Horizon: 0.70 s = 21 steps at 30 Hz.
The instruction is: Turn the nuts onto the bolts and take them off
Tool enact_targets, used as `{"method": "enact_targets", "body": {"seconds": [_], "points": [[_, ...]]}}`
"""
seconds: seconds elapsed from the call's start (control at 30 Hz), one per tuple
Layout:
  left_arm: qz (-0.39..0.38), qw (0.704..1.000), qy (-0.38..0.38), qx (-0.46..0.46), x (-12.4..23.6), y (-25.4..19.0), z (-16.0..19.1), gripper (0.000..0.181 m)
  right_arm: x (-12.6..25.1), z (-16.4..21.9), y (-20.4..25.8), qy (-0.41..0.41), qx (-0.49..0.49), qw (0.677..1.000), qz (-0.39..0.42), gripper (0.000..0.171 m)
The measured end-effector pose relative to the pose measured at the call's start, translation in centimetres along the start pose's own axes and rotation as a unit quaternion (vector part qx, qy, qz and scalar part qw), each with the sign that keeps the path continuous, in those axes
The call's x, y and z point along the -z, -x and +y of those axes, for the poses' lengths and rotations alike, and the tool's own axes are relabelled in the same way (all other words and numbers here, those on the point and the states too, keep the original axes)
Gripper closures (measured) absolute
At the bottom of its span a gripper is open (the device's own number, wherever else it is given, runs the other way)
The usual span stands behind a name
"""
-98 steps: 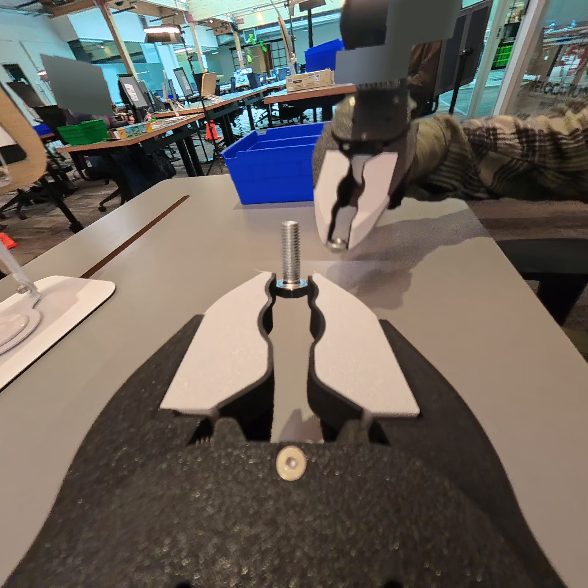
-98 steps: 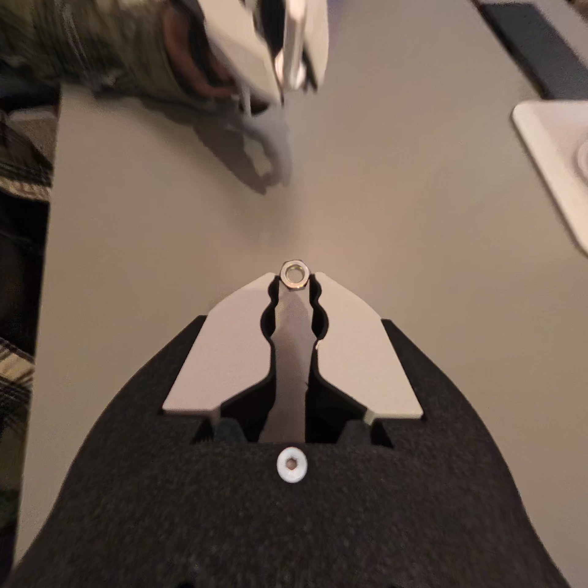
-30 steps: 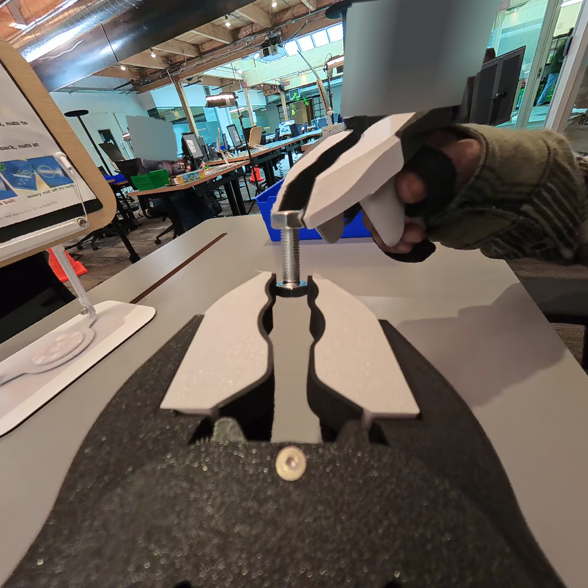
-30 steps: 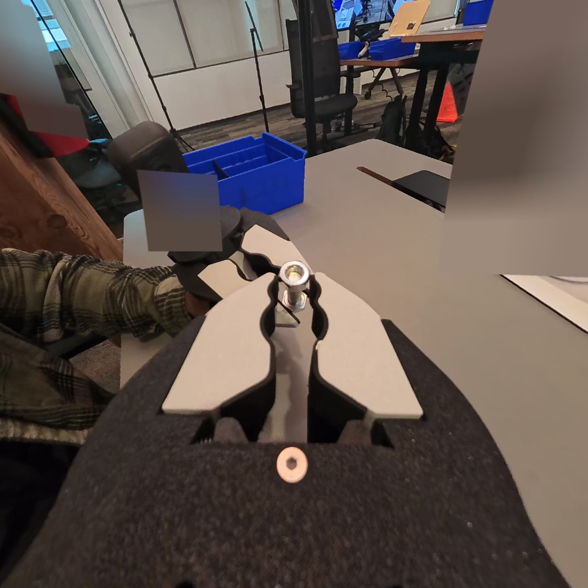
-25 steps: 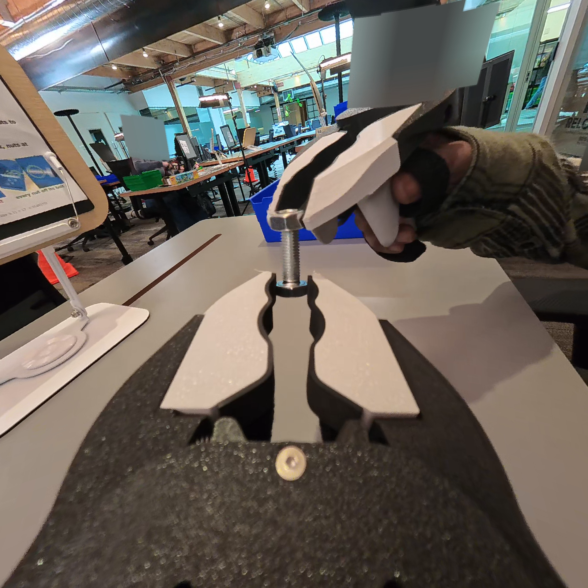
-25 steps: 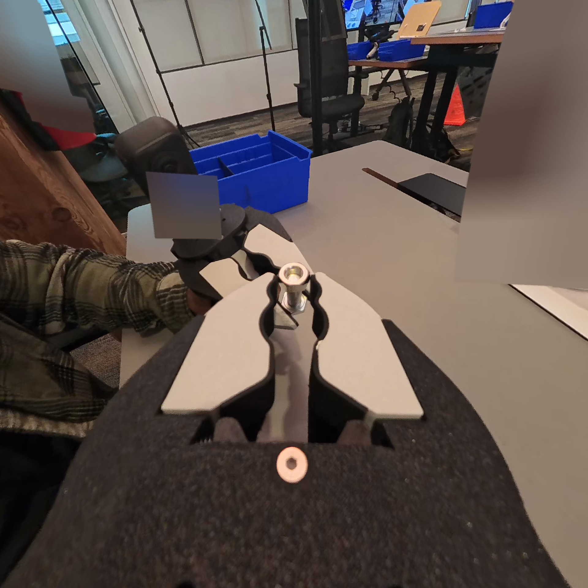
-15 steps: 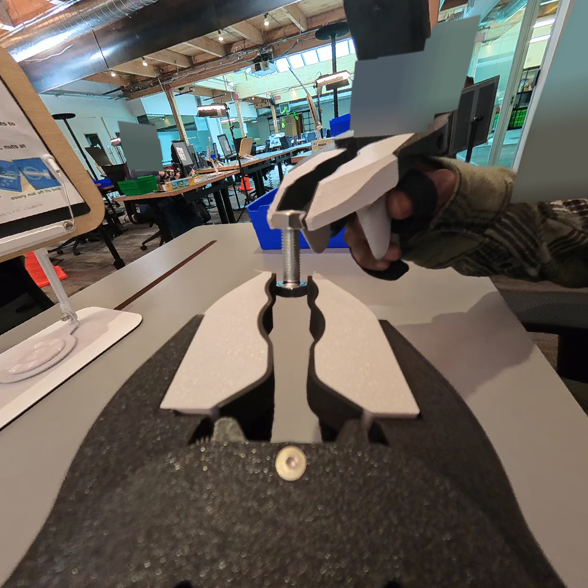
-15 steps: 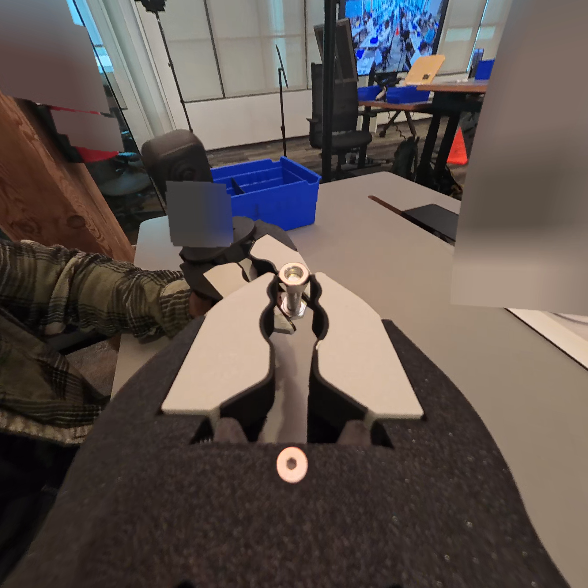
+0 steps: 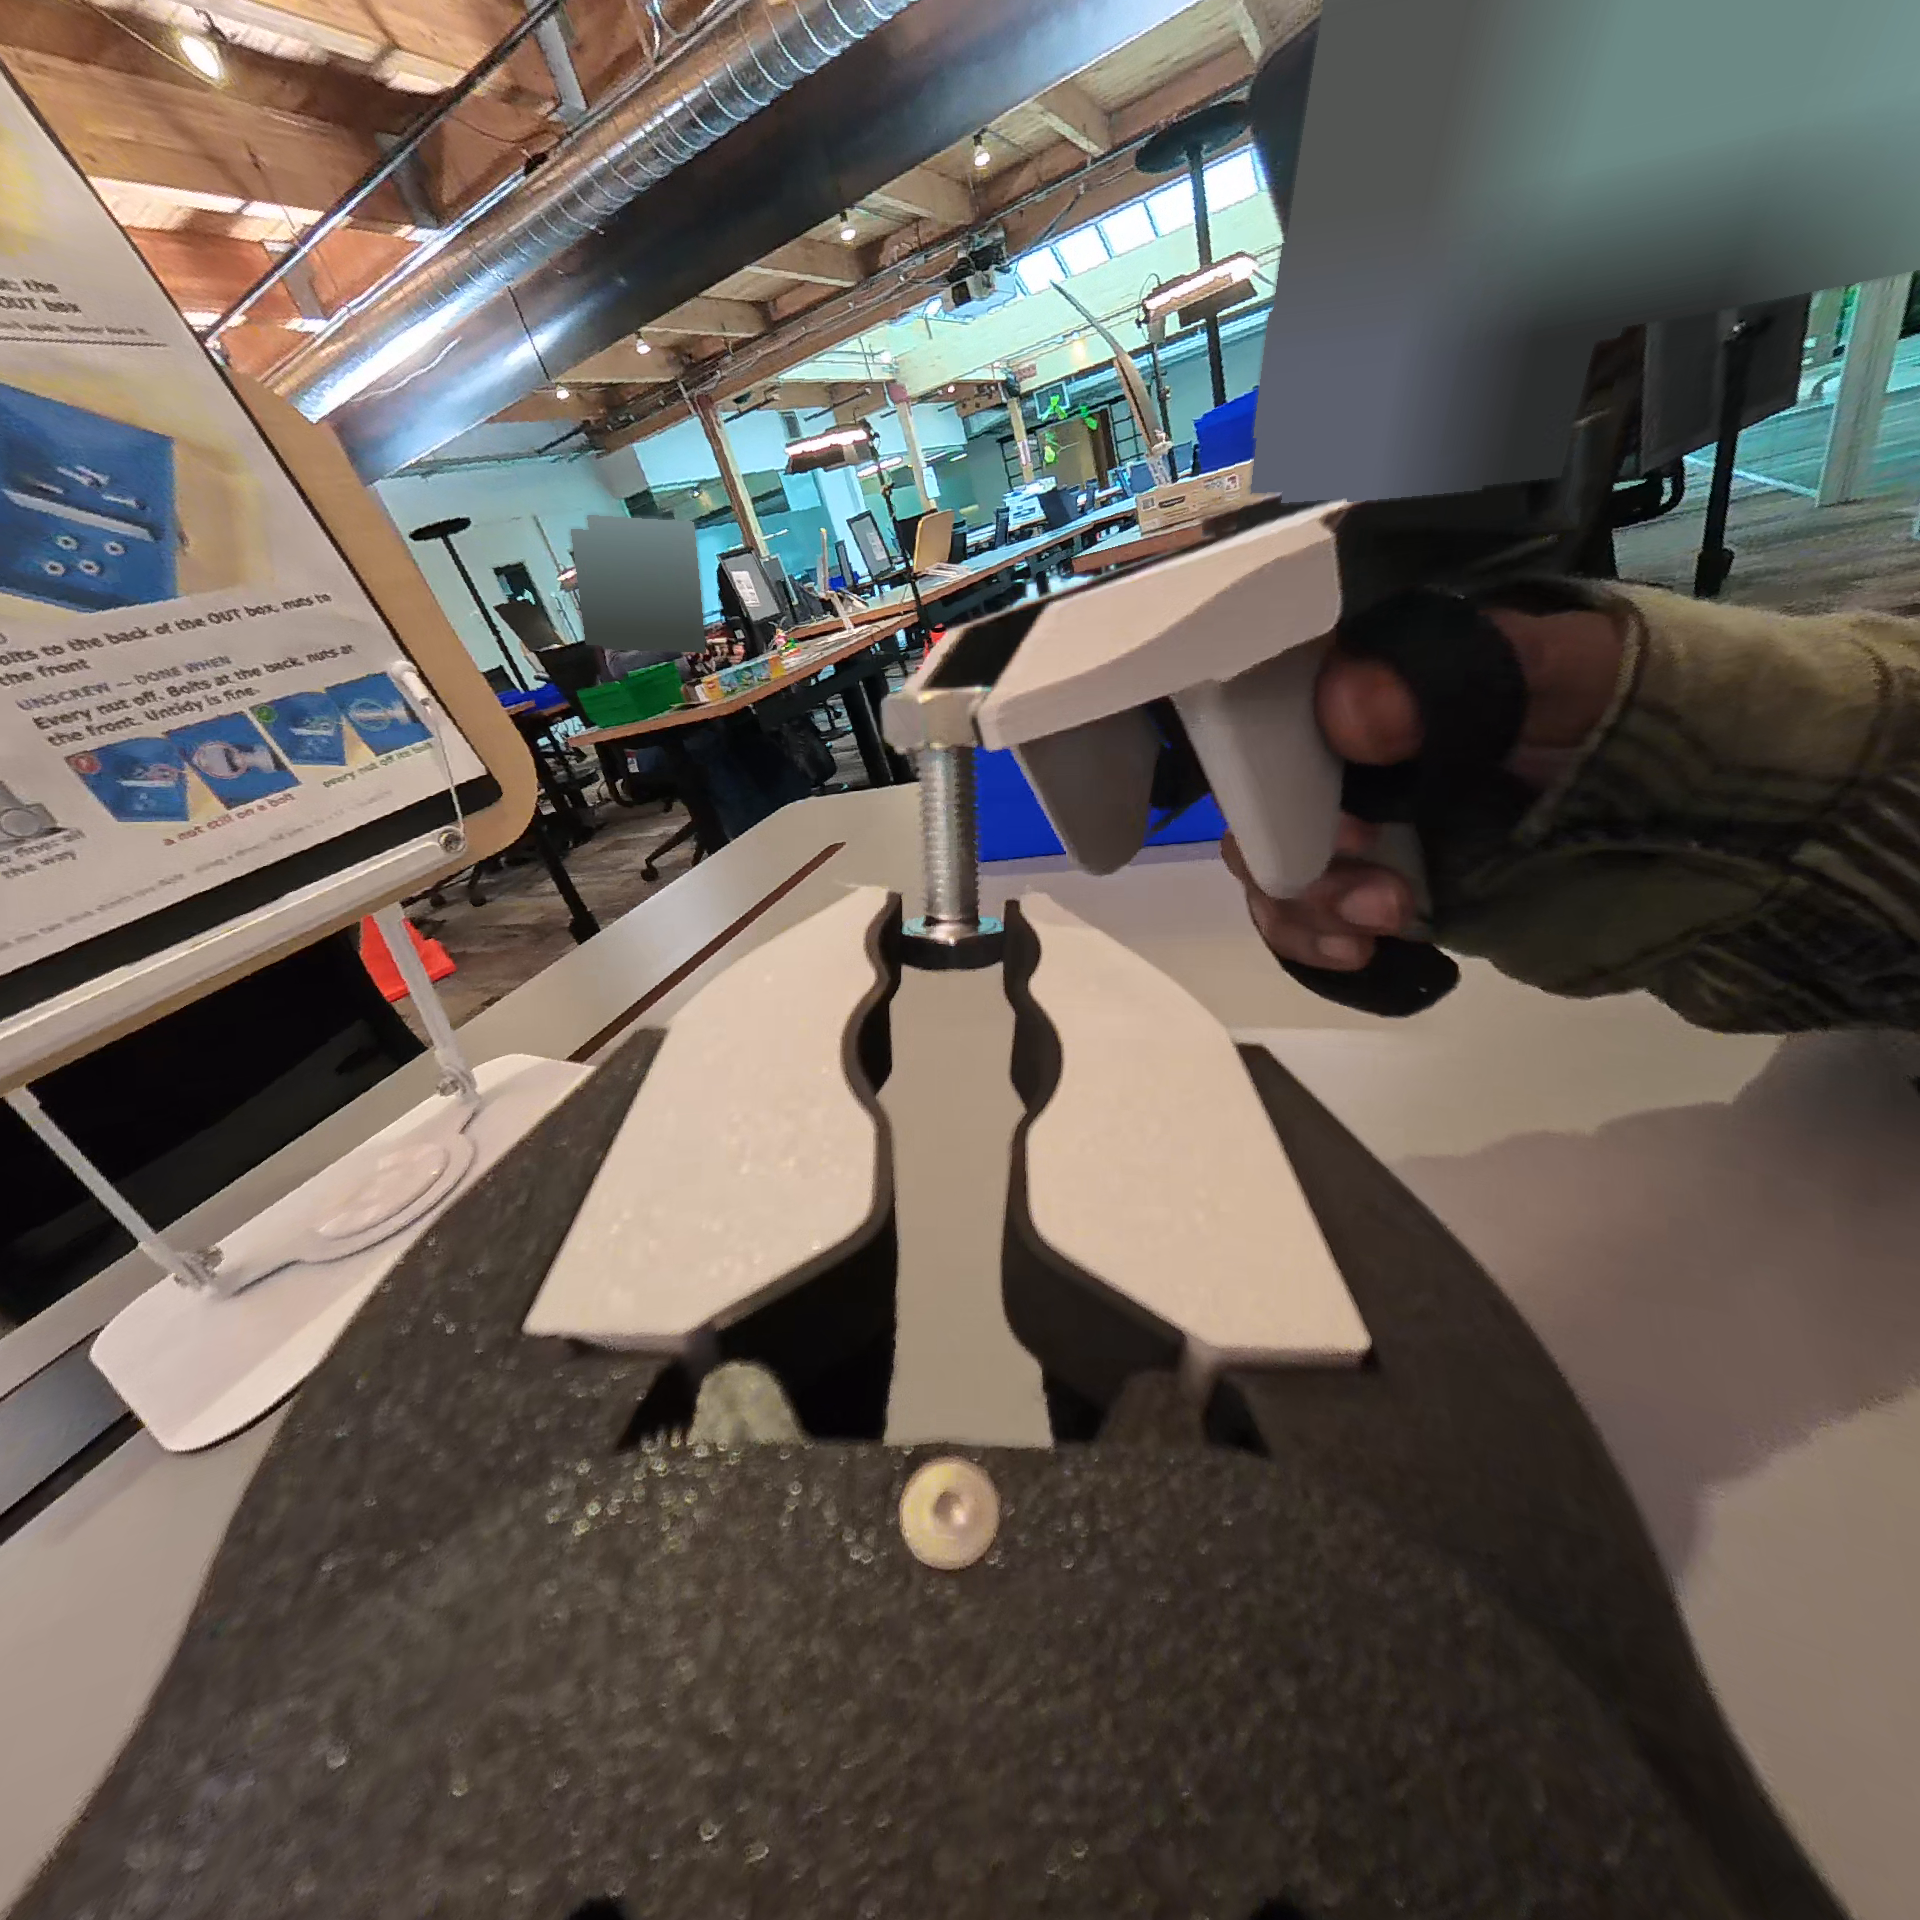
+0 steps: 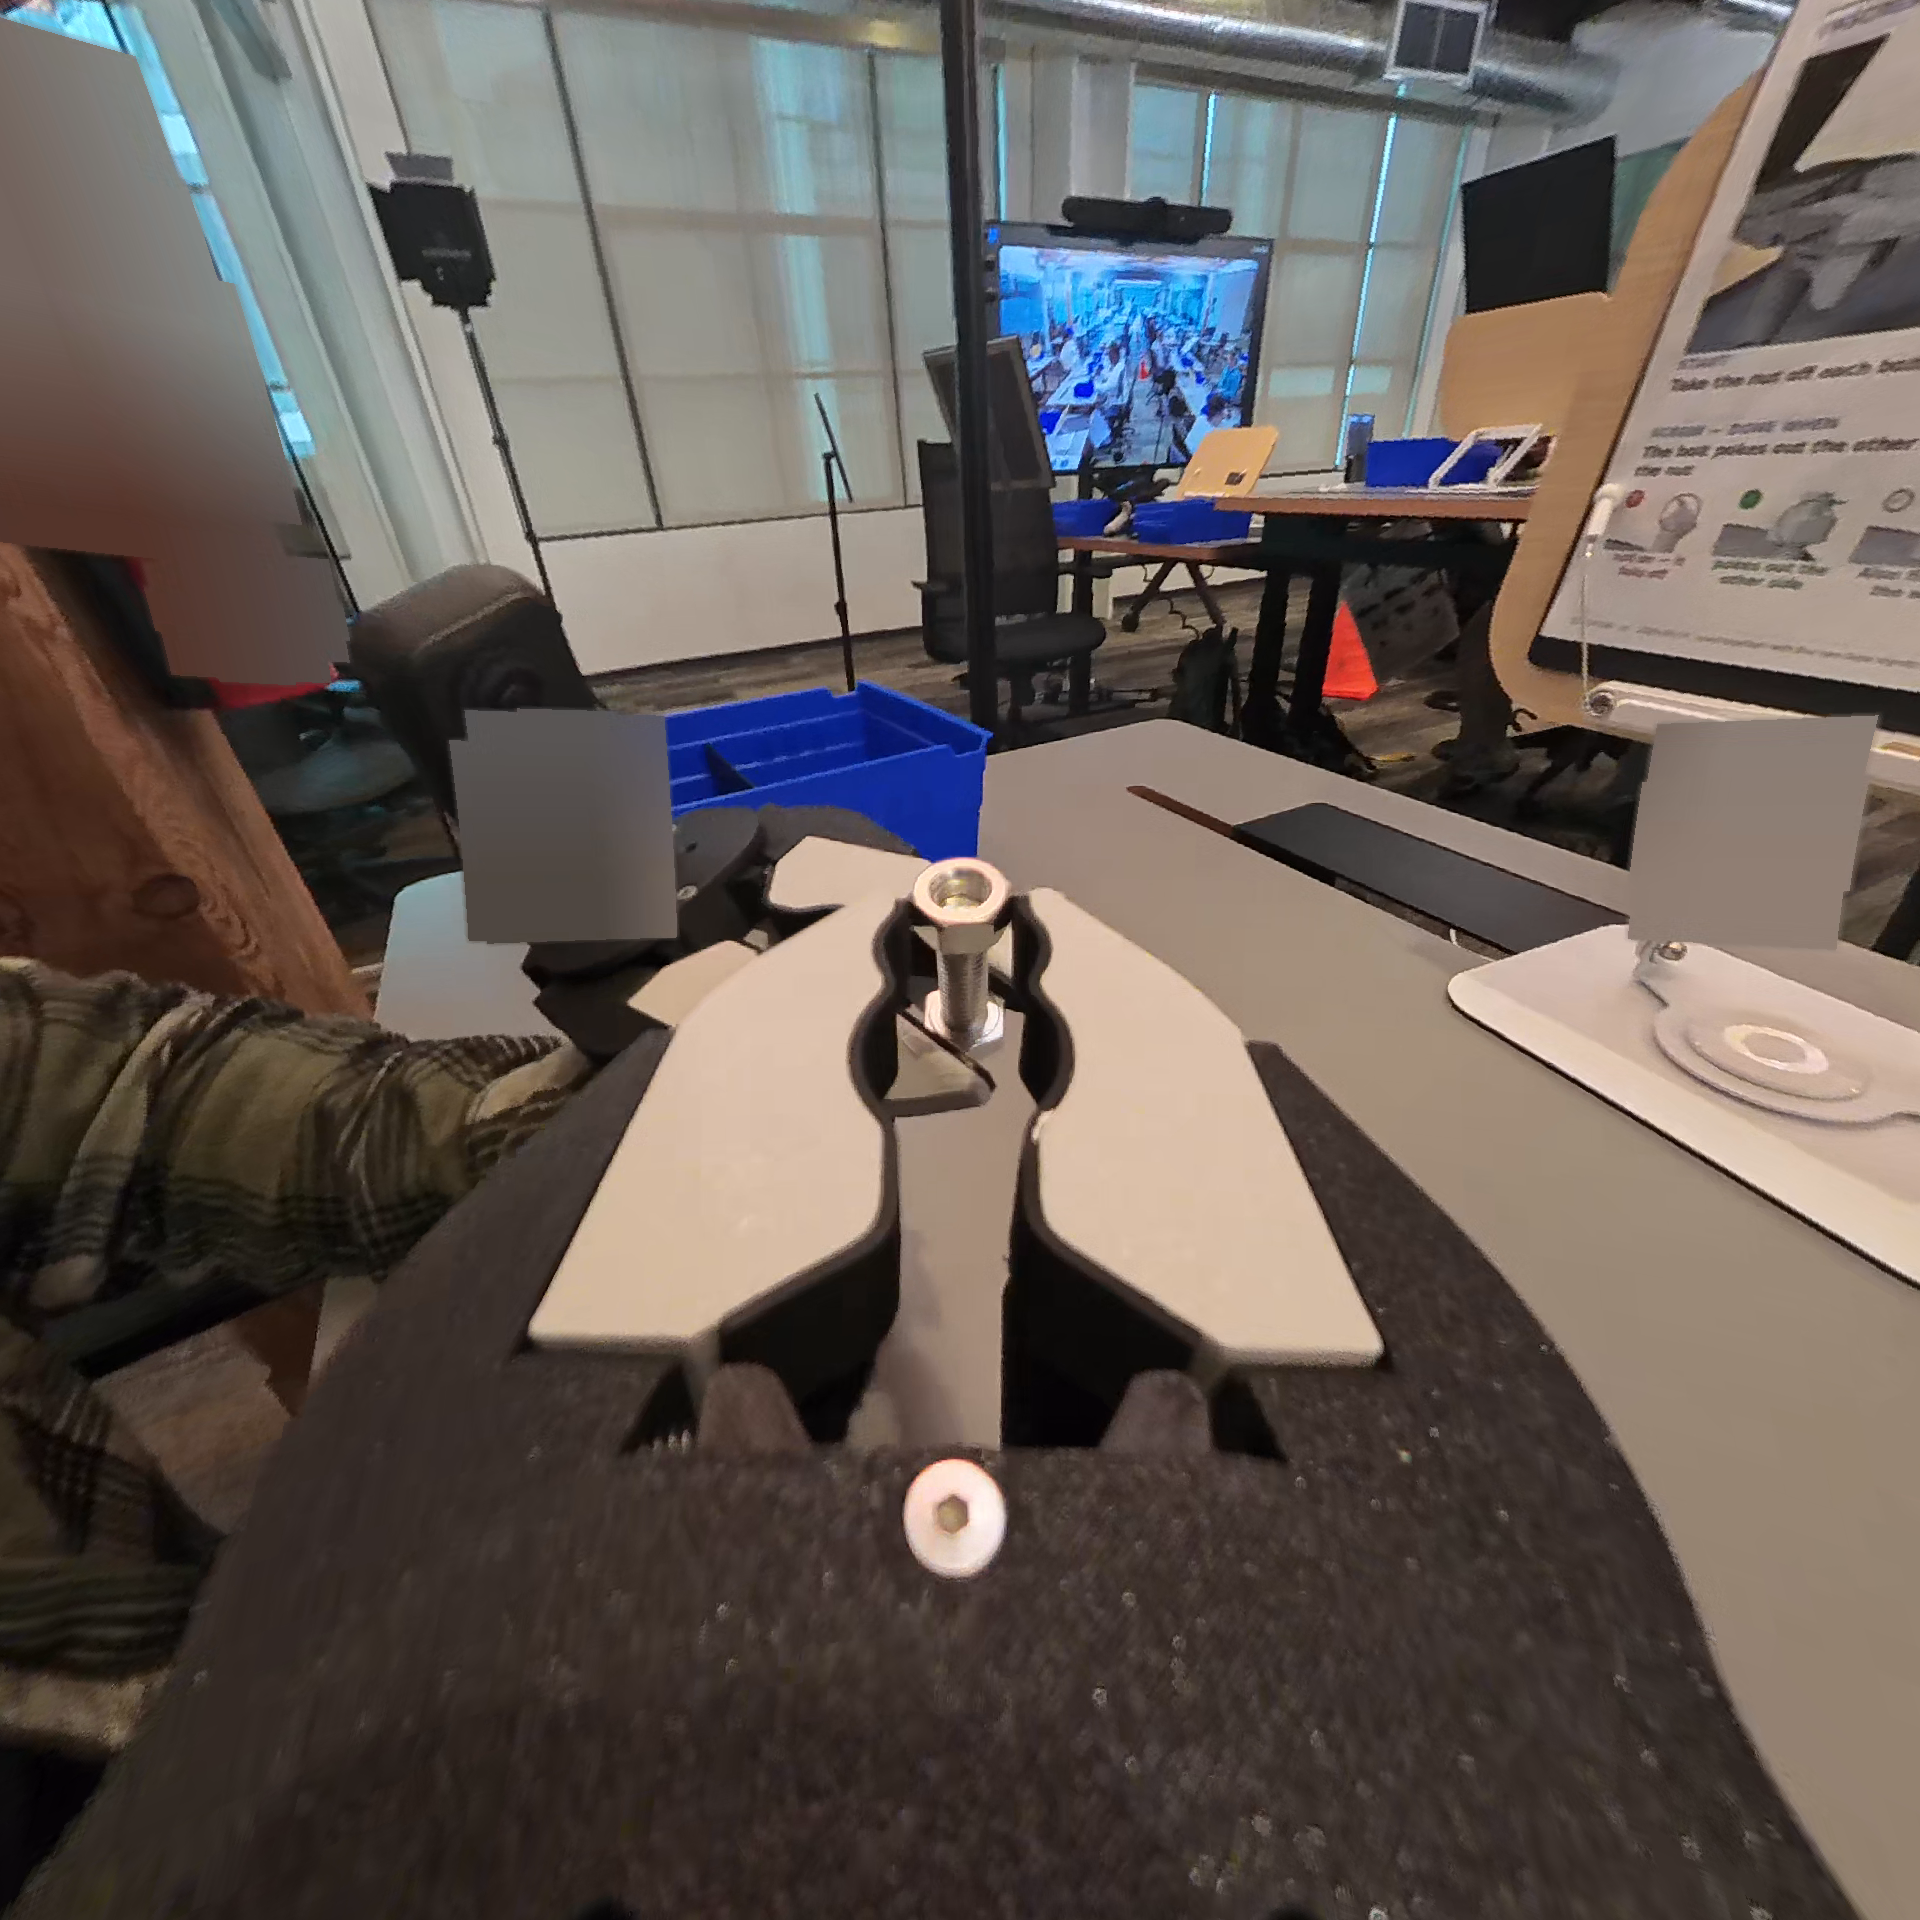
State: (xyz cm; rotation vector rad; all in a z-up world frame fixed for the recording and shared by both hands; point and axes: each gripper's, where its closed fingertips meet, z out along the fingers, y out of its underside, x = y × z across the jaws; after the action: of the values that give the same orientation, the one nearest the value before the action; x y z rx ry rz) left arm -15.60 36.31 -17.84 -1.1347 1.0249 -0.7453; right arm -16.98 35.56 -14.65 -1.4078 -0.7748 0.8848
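Observation:
A silver bolt [image 9: 948, 831] stands upright above the grey table [image 9: 1558, 1299]. My left gripper [image 9: 948, 933] is shut on its head at the bottom. A silver hex nut [image 9: 928, 719] sits on the top end of the bolt's thread. My right gripper [image 9: 940, 698] comes in from the right, held level, and is shut on this nut. In the right wrist view the right gripper [image 10: 961, 906] holds the nut [image 10: 961, 896] at its tips. The bolt [image 10: 961, 977] hangs below it, with the left gripper's fingers [image 10: 940, 1086] under it. A hand [image 9: 1361, 821] in a plaid sleeve holds the right gripper.
A blue bin [image 10: 831, 764] stands at the table's far end behind the bolt. An instruction board [image 9: 208, 623] on a white stand base [image 10: 1714, 1060] is at the left gripper's left. A black slab [image 10: 1403, 868] lies on the table beyond it. Desks and chairs fill the room behind. The grippers are tip to tip, or close to it.
The right gripper brought the nut from the table onto the bolt's top end. In the last second it has swung from slanting down to level, still on the nut. The left gripper keeps the bolt.

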Motion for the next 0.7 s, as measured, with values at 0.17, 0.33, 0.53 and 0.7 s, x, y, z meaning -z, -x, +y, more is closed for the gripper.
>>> {"method": "enact_targets", "body": {"seconds": [0.17, 0.33, 0.53, 0.7], "points": [[-0.008, 1.0, 0.017, 0.009, -0.2, 0.4, 0.8, 0.163, -0.3, 0.6, -0.8, -0.007, -0.037, 0.999, 0.014, 0.153], [0.005, 0.999, 0.029, 0.02, -0.4, 0.3, 1.4, 0.163, -0.1, 1.1, -1.1, 0.0, -0.037, 0.999, 0.014, 0.153], [0.015, 0.999, 0.03, 0.026, -0.5, 0.1, 1.5, 0.163, 0.1, 1.2, -1.1, 0.002, -0.038, 0.999, 0.01, 0.153], [0.02, 0.999, 0.025, 0.03, -0.5, -0.1, 1.4, 0.163, 0.2, 1.0, -1.0, -0.018, -0.048, 0.999, -0.002, 0.153]]}}
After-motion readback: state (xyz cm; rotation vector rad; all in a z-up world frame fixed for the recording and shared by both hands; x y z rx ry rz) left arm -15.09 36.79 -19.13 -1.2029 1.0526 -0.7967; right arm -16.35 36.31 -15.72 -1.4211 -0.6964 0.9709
